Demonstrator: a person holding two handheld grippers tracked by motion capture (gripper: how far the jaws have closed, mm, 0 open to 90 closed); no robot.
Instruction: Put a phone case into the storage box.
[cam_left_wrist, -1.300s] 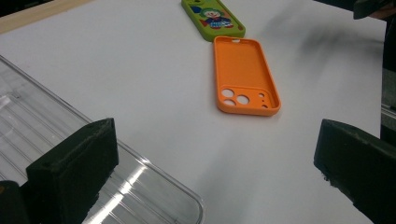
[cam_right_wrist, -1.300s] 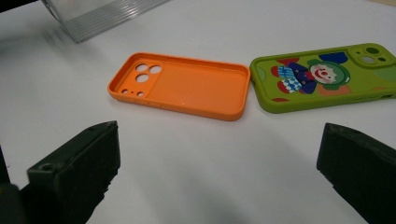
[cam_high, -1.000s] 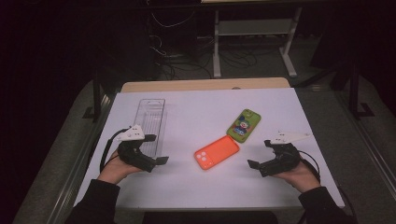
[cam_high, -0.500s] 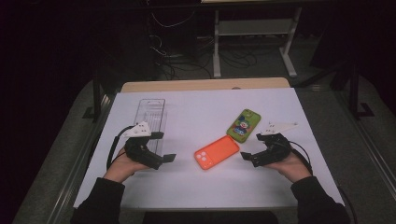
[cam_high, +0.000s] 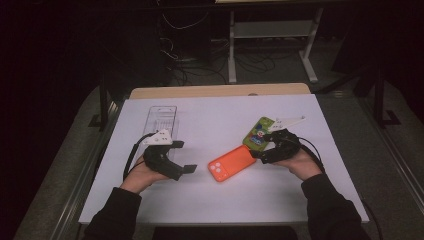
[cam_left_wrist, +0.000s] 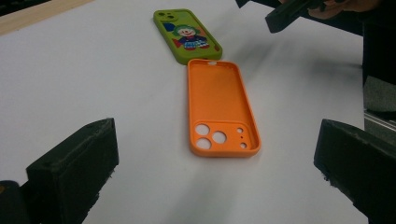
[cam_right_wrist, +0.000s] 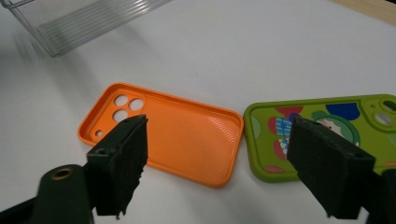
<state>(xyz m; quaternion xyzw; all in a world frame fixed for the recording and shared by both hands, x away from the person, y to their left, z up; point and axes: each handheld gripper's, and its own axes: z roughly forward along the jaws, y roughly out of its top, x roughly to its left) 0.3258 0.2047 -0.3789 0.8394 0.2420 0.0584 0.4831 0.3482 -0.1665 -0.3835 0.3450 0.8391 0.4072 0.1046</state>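
Two grippers work a white table (cam_high: 300, 200). Left gripper (cam_high: 186, 156), jaws wide apart and empty, sits near a clear tray (cam_high: 162, 120). Orange phone case (cam_high: 231, 163) lies hollow side up at centre, touching a green case (cam_high: 260, 133). Right gripper (cam_high: 262, 154) hovers over both, its jaws just narrowing, gripping nothing.

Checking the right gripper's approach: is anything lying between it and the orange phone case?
Nothing visible. The right gripper, jaws open, is already at the end of the orange phone case. The green phone case lies beside that end, not in between.
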